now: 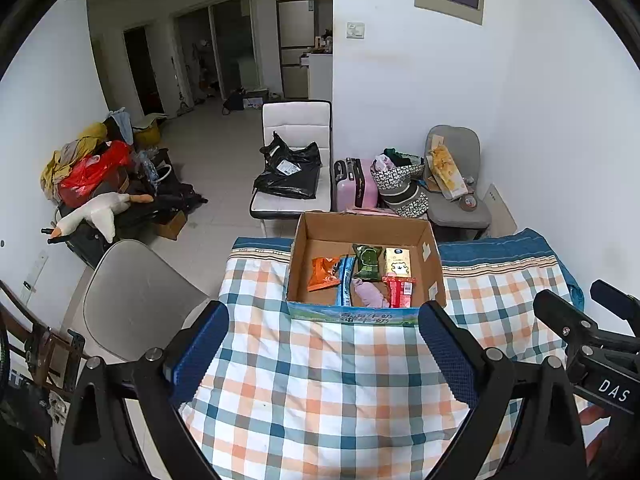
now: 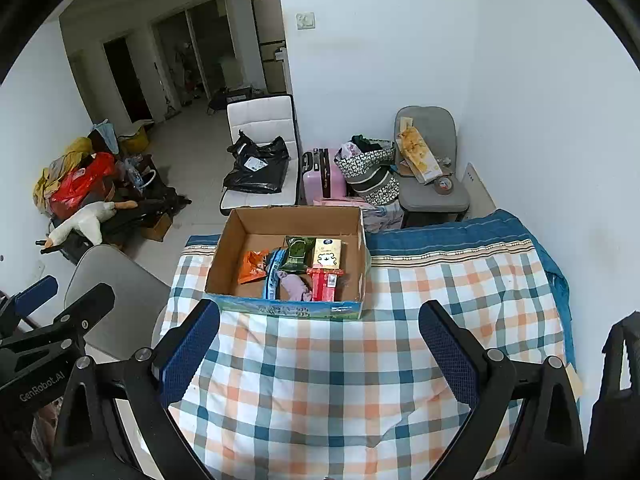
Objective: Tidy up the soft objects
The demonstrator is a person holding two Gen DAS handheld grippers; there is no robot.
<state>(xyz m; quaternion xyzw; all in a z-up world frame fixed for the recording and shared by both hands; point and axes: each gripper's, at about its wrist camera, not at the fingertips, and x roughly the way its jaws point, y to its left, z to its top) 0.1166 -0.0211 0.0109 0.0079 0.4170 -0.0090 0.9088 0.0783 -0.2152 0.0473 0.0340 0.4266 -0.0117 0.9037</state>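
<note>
Both grippers hover over the checked cloth (image 1: 320, 380), jaws spread wide, nothing between them. Left gripper (image 1: 324, 344) fills the bottom of its frame; right gripper (image 2: 320, 340) likewise in its own view. Each shows in the other's cam: right one at lower right edge of the left view, left one at lower left edge of the right view.

Box (image 1: 362, 236) sits centre frame on the cloth, flaps up, top open. Near wall just beyond left gripper's fingertips. Inside: orange pack (image 1: 323, 274) at left, blue pack (image 1: 345, 282) beside it, green pack (image 1: 367, 262) and cream tissue pack (image 1: 398, 262) toward the back, red pack (image 1: 400, 290) and lilac cloth (image 1: 370, 294) toward the front. Bare cardboard floor at back left of box.

Open cloth from box down to bottom of frame, and more to box's right, up to the blue blanket (image 2: 460, 232) edge. Grey chair (image 1: 136, 300) touches cloth's left edge, lower left.
</note>
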